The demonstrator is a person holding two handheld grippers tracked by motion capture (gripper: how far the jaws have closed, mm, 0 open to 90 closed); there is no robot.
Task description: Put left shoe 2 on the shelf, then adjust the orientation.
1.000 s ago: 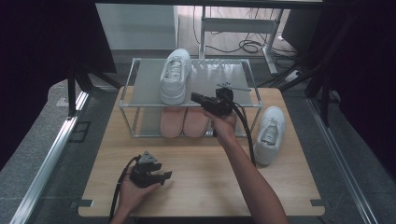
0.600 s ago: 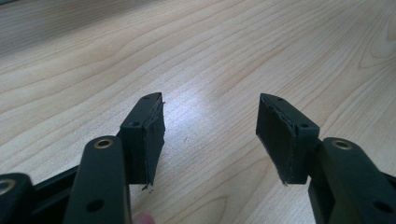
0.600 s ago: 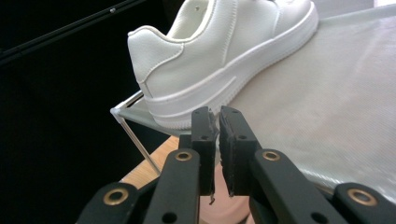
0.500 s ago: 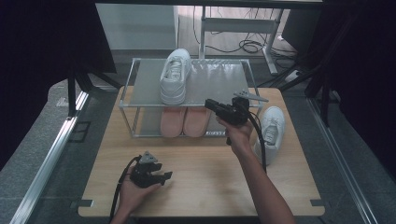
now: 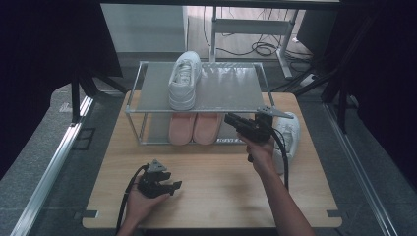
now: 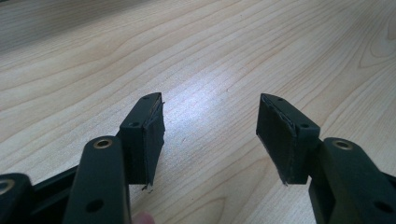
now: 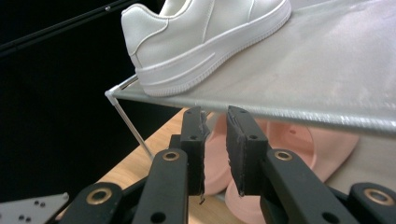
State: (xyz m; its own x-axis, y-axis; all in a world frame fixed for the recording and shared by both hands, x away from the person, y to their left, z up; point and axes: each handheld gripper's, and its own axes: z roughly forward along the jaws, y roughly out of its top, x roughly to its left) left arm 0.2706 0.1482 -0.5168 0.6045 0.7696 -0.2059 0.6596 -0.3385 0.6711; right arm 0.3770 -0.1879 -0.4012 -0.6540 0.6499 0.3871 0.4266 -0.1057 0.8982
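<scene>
A white sneaker [image 5: 183, 81] [image 7: 205, 37] stands on the top shelf of a metal rack [image 5: 231, 91] [image 7: 327, 70]. A second white sneaker [image 5: 289, 132] lies on the table to the right of the rack, partly behind the hand holding my right gripper [image 5: 229, 118]. That gripper hovers at the rack's front right, pointing left along the shelf edge. Its jaws [image 7: 215, 112] stand nearly shut with a thin gap and nothing between them. My left gripper [image 5: 176, 185] [image 6: 210, 100] rests low over the wooden table [image 6: 233, 46] near the front, open and empty.
A pair of pink slippers [image 5: 194, 128] [image 7: 299, 140] sits on the rack's lower level. The wooden table [image 5: 216, 196] has bare room at the front middle and right. Dark curtains and a metal rail flank the table; cables lie on the floor behind.
My right gripper has moved from the rack's front middle to the right and a little lower, coming next to the sneaker on the table. The left gripper has stayed put.
</scene>
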